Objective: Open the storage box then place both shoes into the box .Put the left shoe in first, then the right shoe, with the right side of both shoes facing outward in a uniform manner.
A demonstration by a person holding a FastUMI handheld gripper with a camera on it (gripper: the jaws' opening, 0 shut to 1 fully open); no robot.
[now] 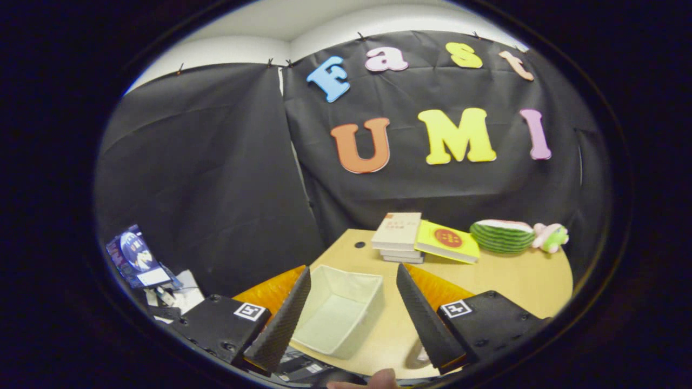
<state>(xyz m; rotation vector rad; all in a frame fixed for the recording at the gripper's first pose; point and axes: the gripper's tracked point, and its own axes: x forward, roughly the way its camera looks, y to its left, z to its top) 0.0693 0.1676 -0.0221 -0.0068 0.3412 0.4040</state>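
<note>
**Pale fabric box dead ahead, tool wide and empty**

Pale fabric, that's the storage box point(339, 309), lying on the tabletop point(503, 275) right between the fingers of the tool point(351, 316), which are spread wide, gripping nothing. The box's long axis runs away from the tool. Beyond the box, a stack of books point(399, 236); right of those, a watermelon toy point(503, 235). No shoes spotted.

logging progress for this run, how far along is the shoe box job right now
Done: the storage box sits open on the table, with nothing visible inside it.
In hand: nothing. The gripper is open, its fingers spread on either side of the box and holding no shoe.
Left: placing both shoes in the box, left first, then right.
</note>
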